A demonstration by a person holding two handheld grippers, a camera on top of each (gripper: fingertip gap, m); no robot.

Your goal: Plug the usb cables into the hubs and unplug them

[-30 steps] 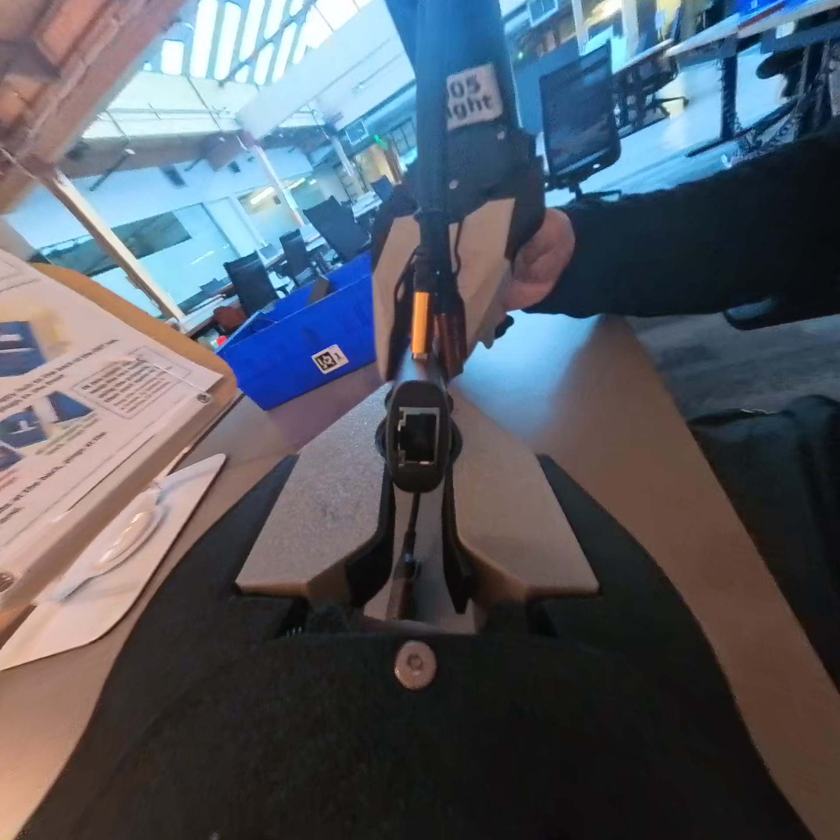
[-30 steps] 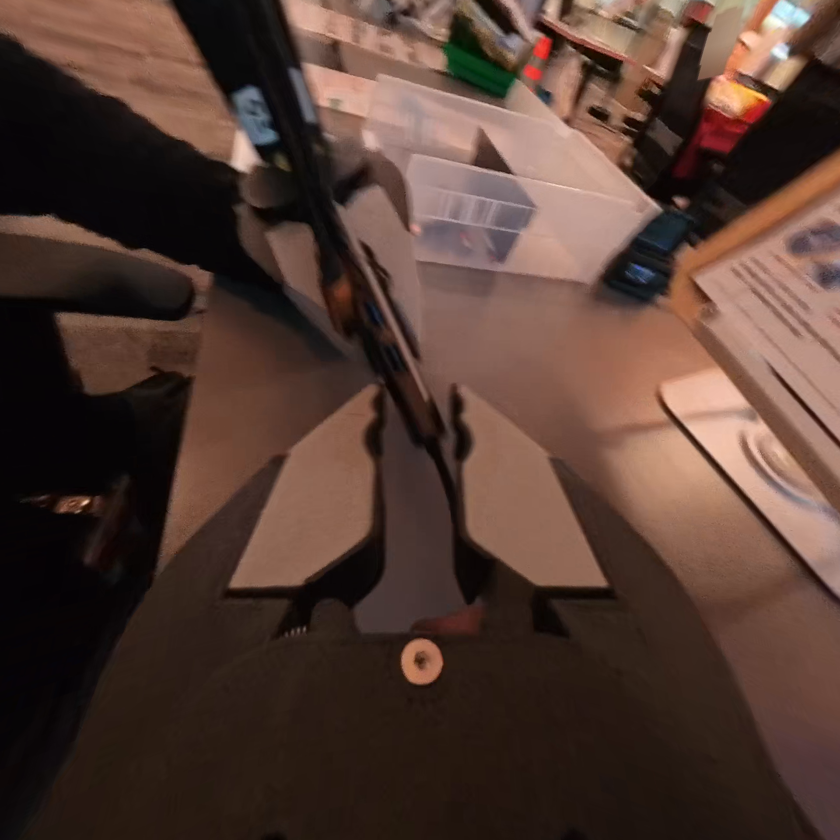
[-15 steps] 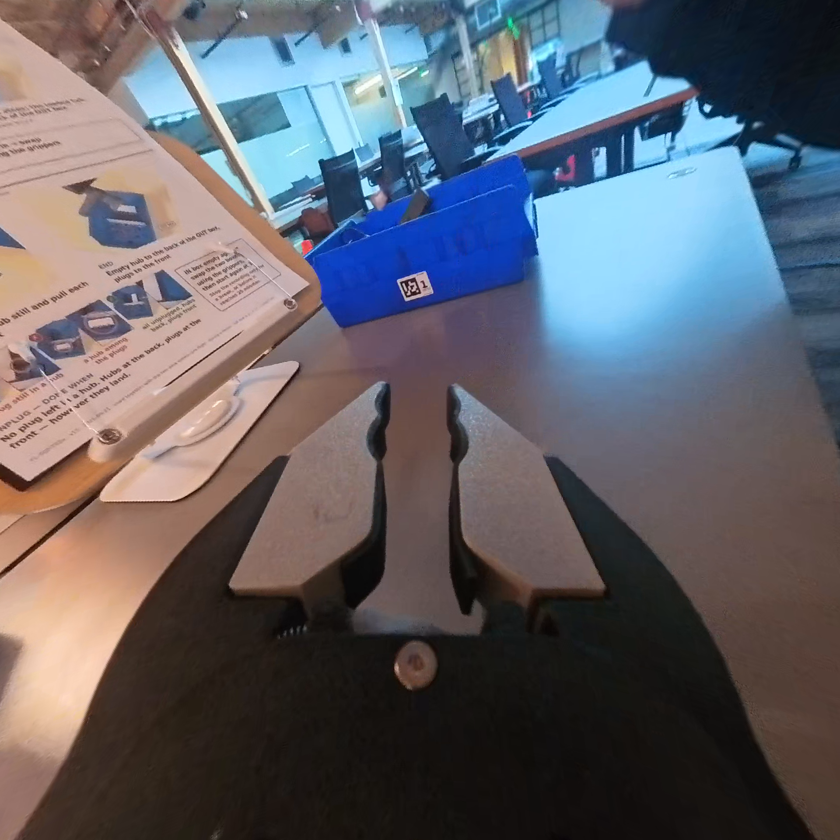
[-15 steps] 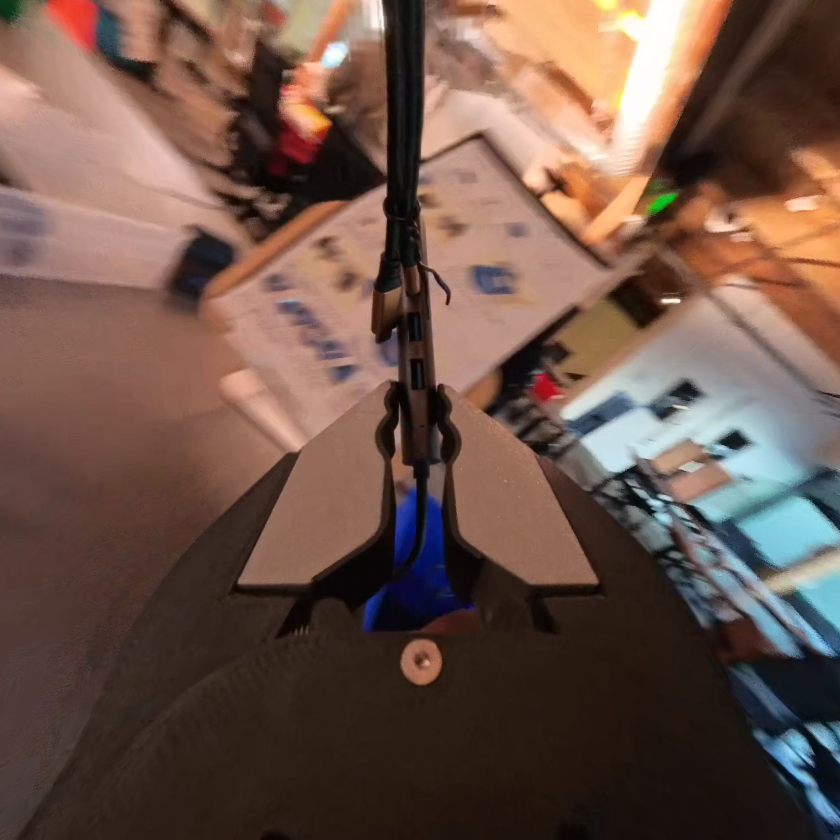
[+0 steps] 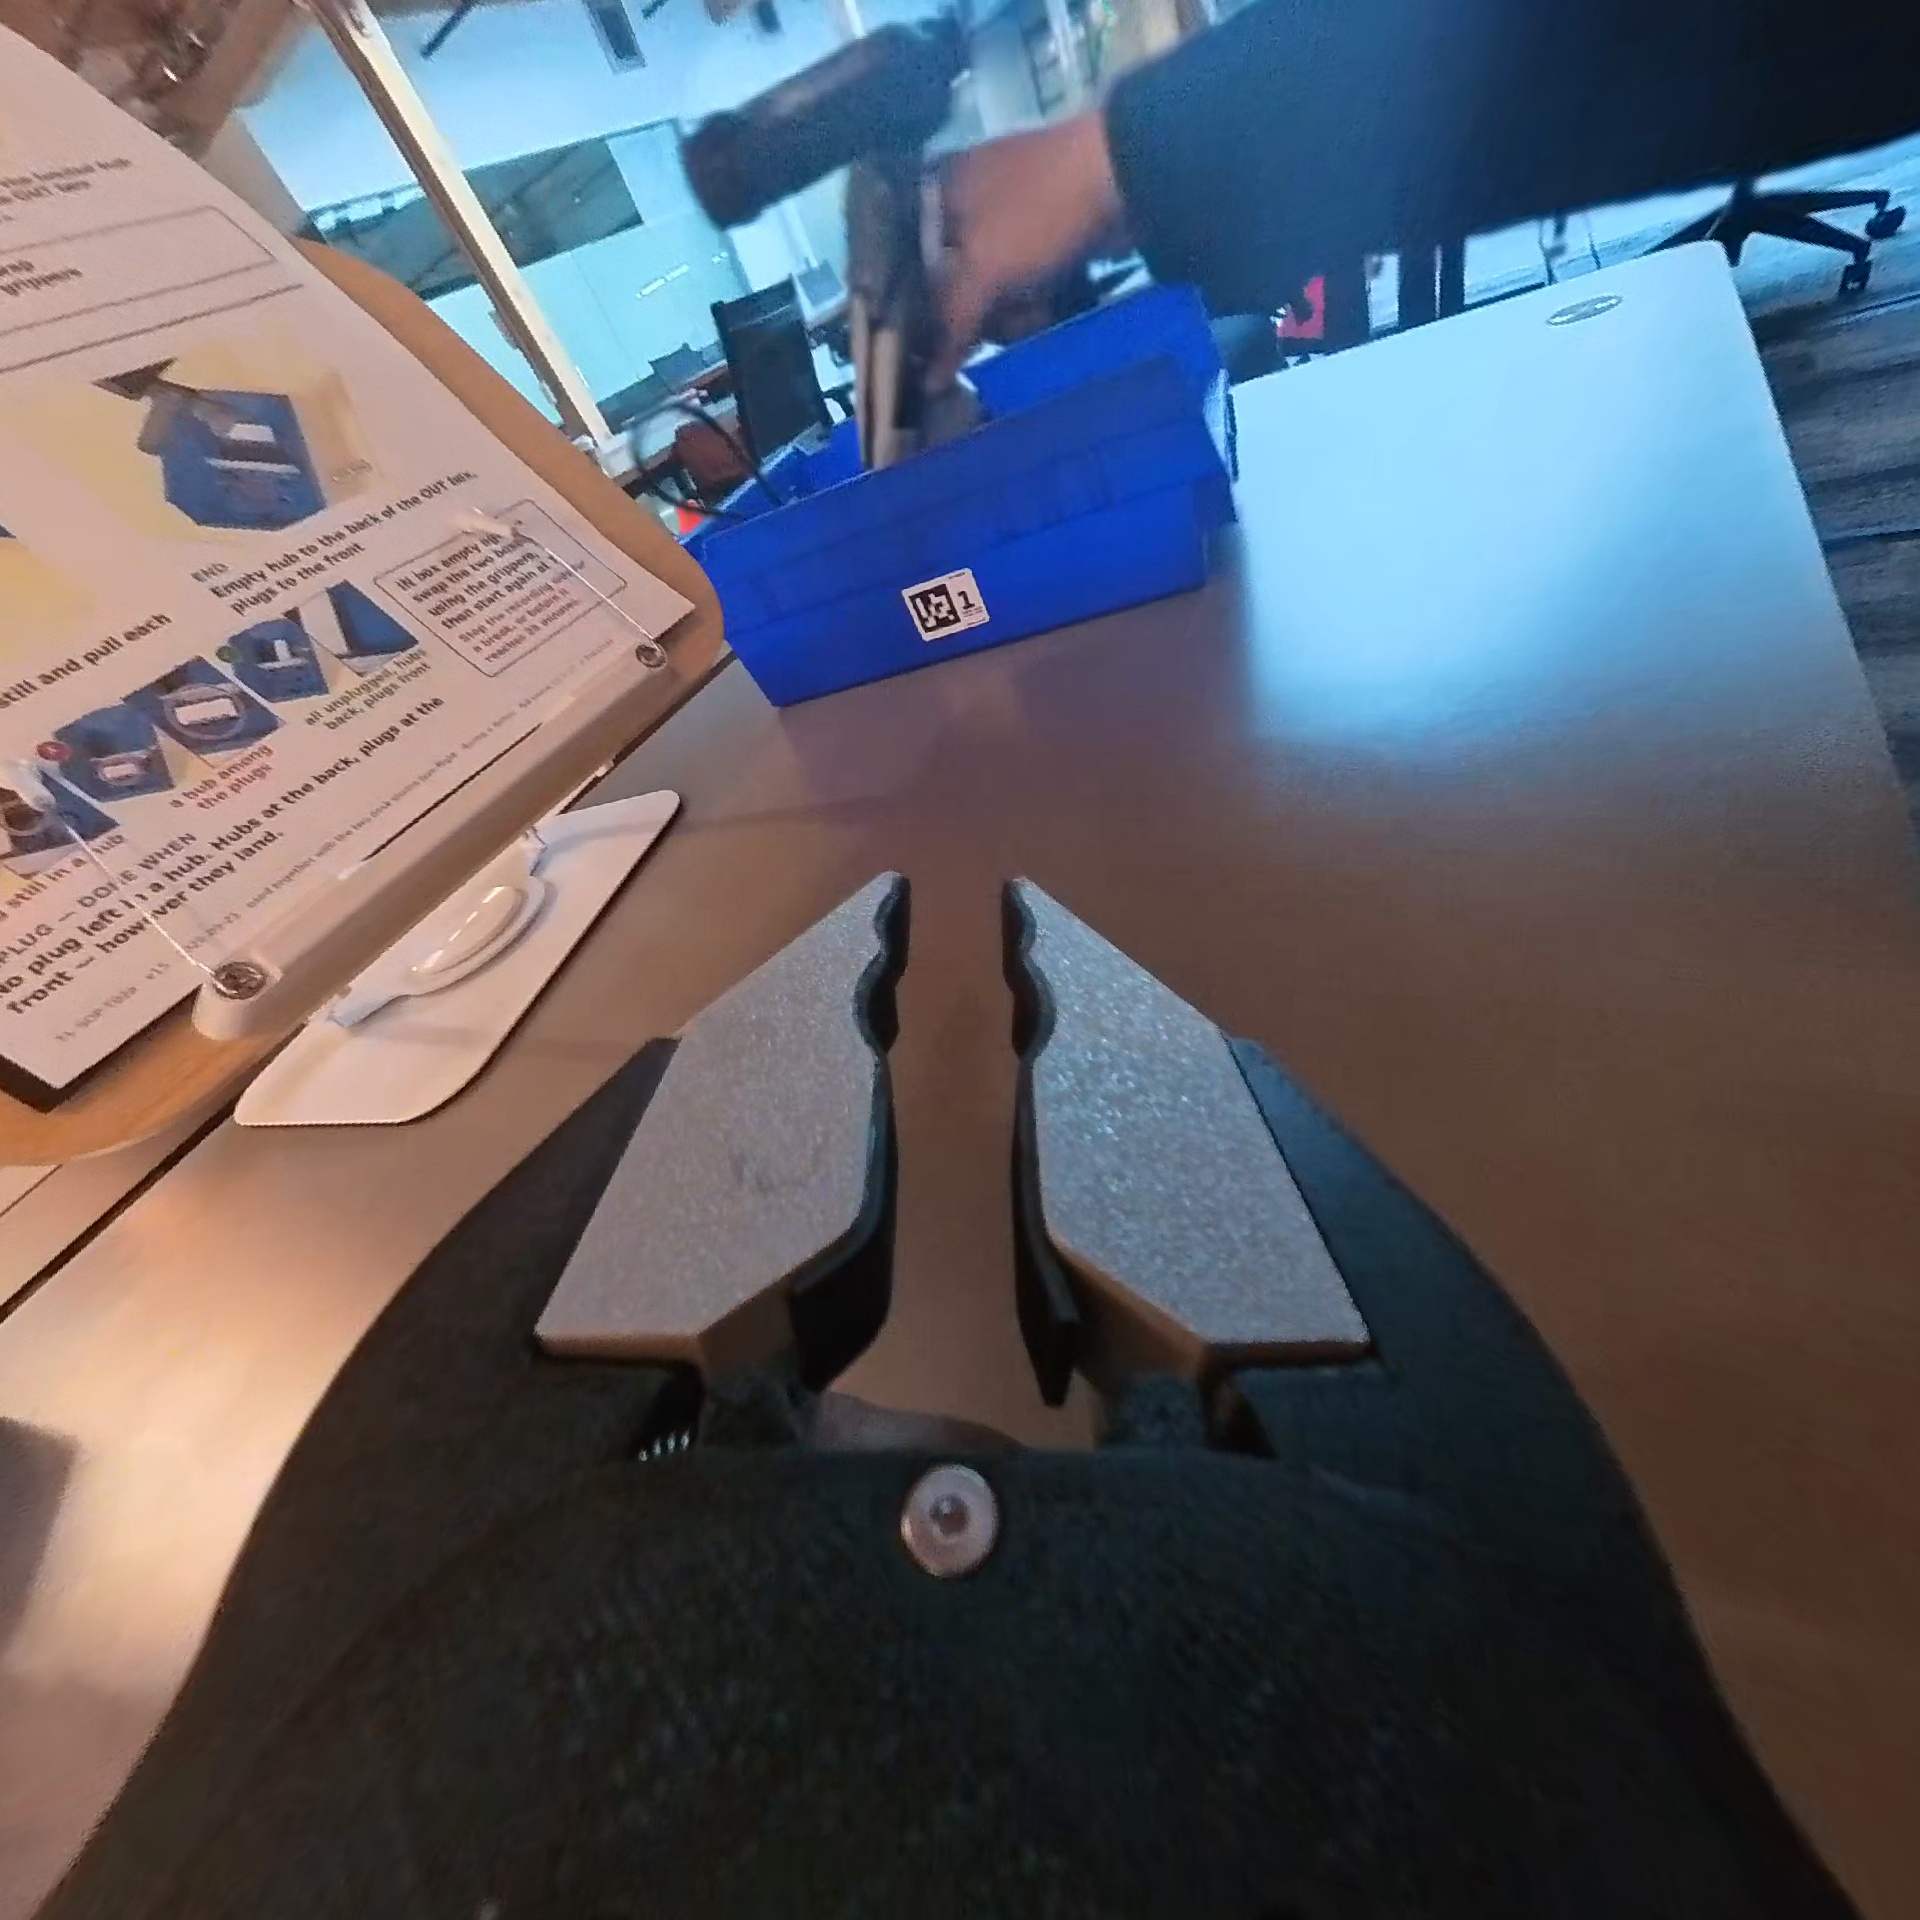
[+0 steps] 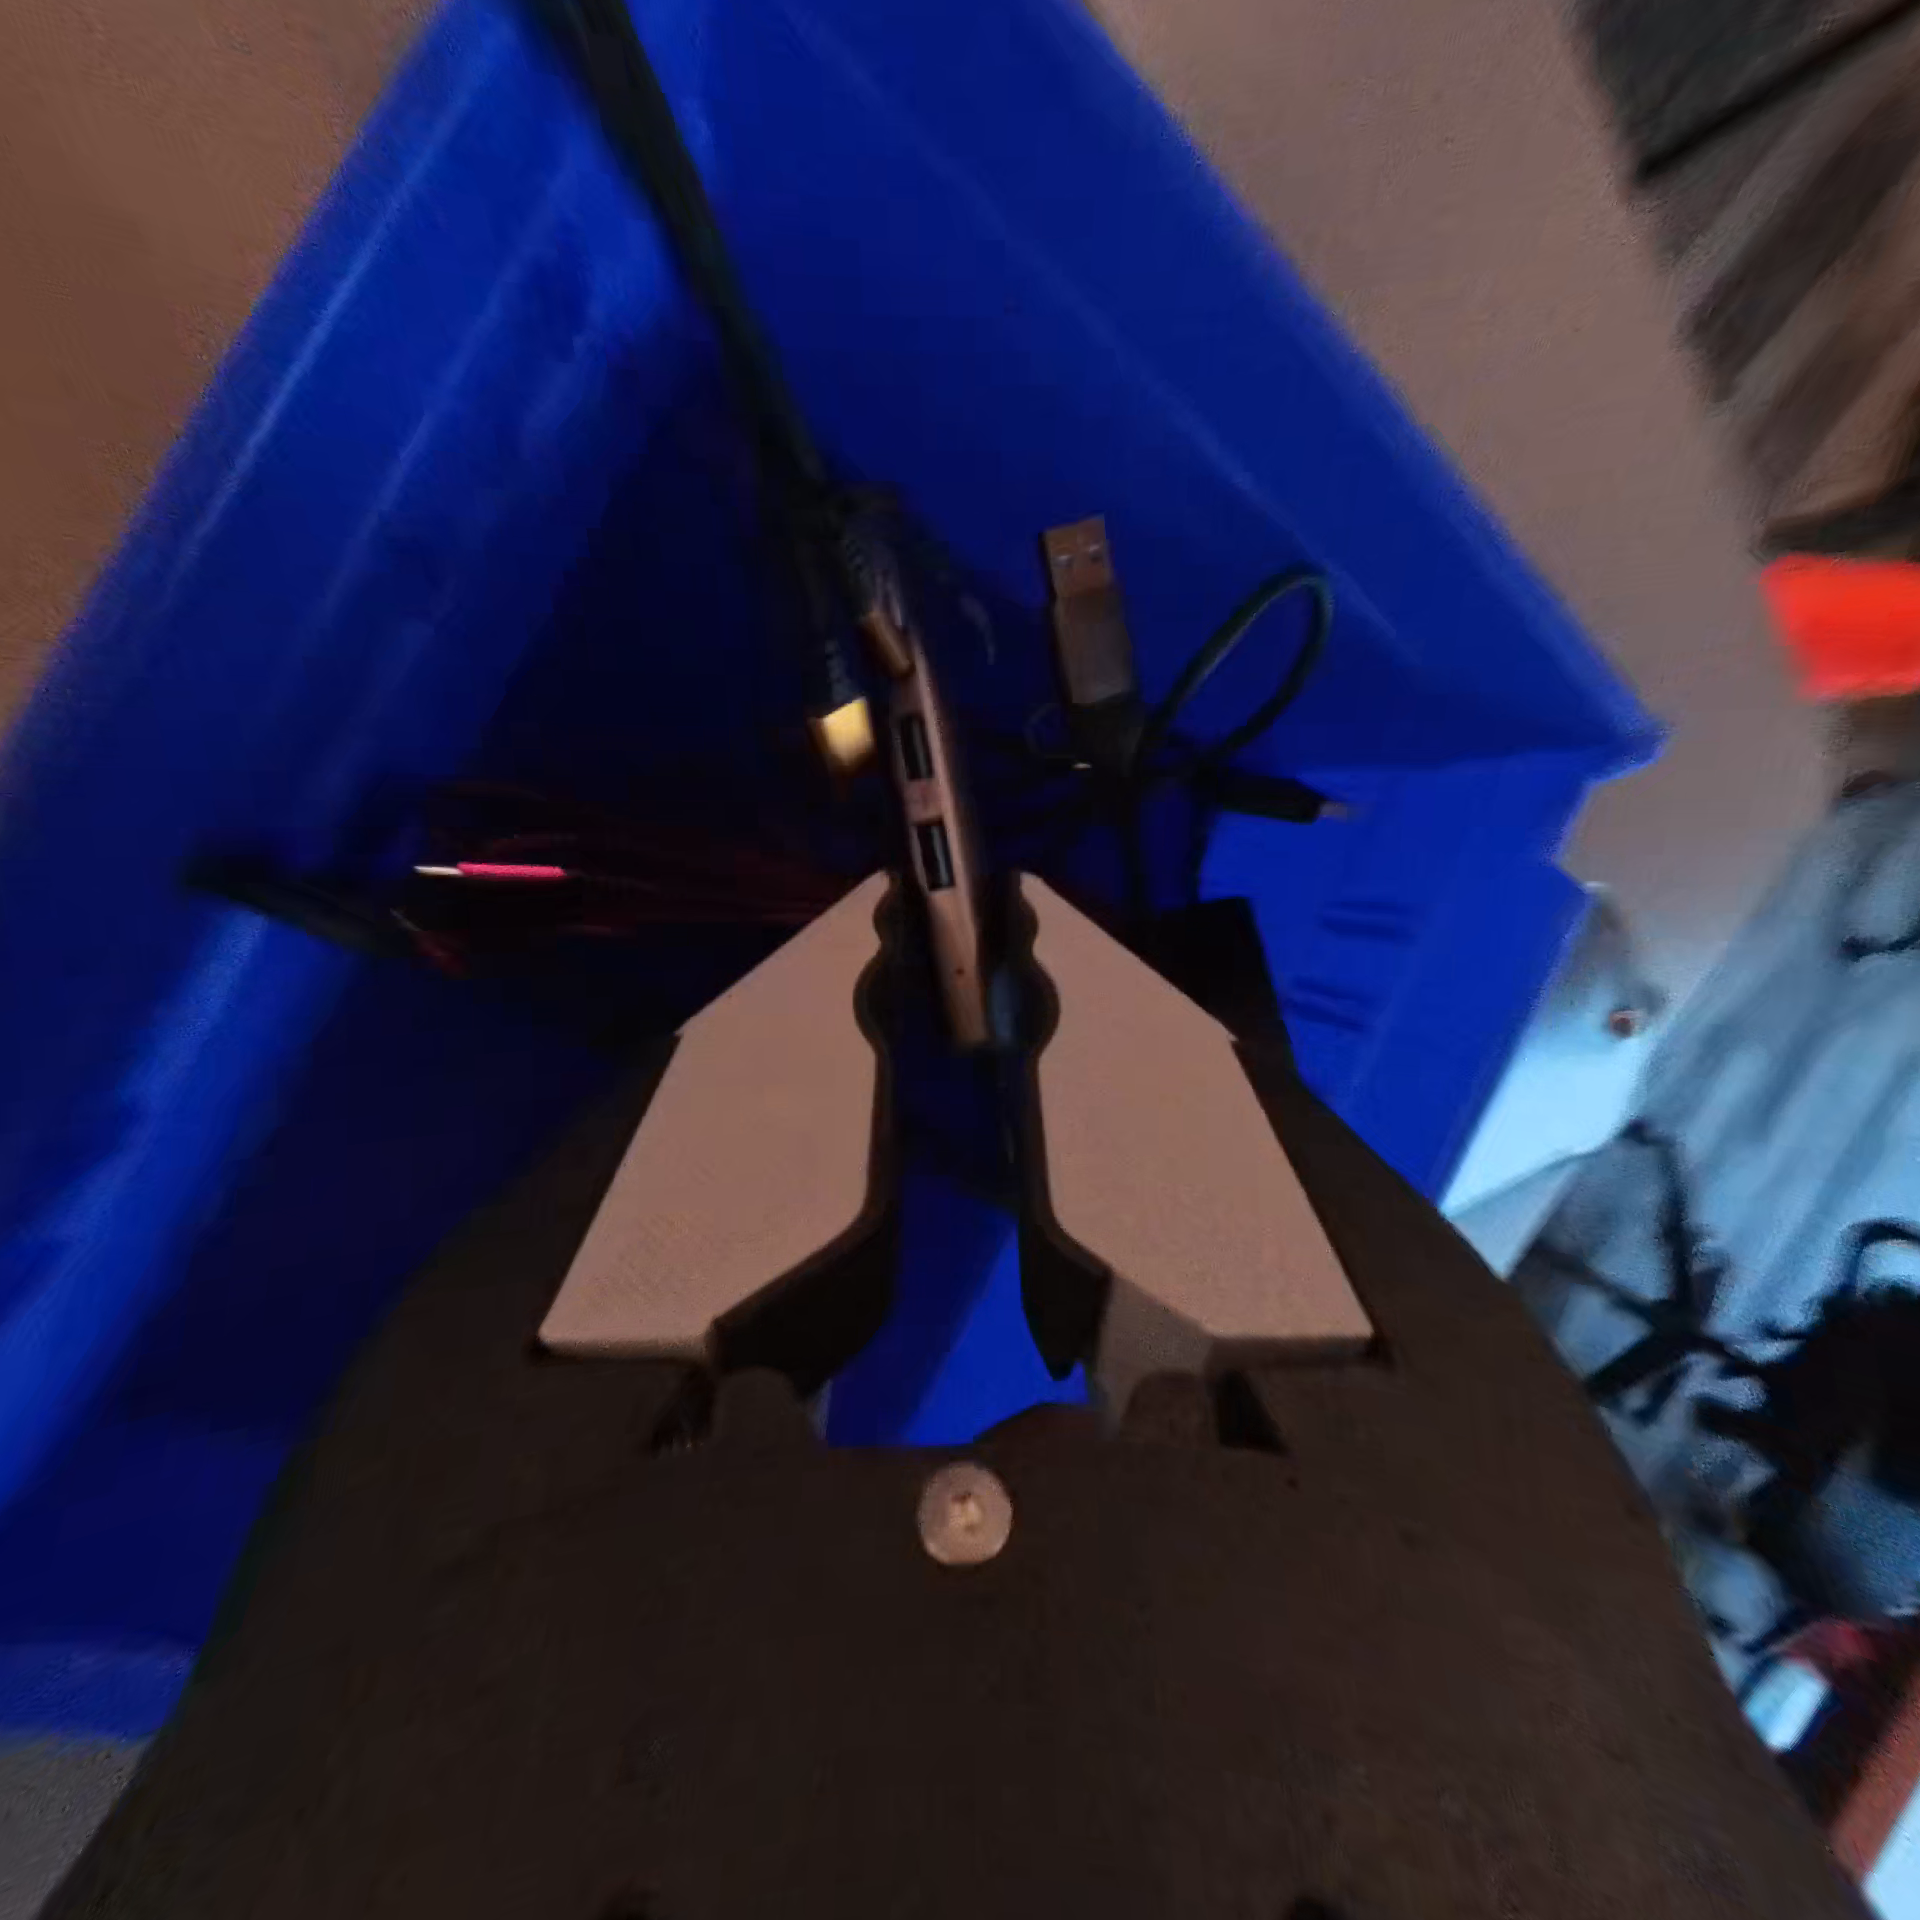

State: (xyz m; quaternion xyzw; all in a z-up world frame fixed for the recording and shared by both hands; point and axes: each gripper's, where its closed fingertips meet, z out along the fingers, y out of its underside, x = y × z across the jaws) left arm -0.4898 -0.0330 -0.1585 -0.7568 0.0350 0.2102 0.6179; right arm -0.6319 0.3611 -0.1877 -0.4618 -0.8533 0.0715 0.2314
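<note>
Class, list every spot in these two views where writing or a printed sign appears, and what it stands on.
Instruction sheet on the wooden stand: printed text with pictures; wording not copied.
White sticker on the blue bin: square code and a digit; not copied.
Right wrist view: none readable, blurred.

My left hand-held gripper (image 5: 954, 940) hovers low and level, jaws parted and empty. My right hand-held gripper (image 6: 954, 914) points steeply downward, its jaws apart, a hand (image 5: 1023, 244) gripping its handle.
</note>
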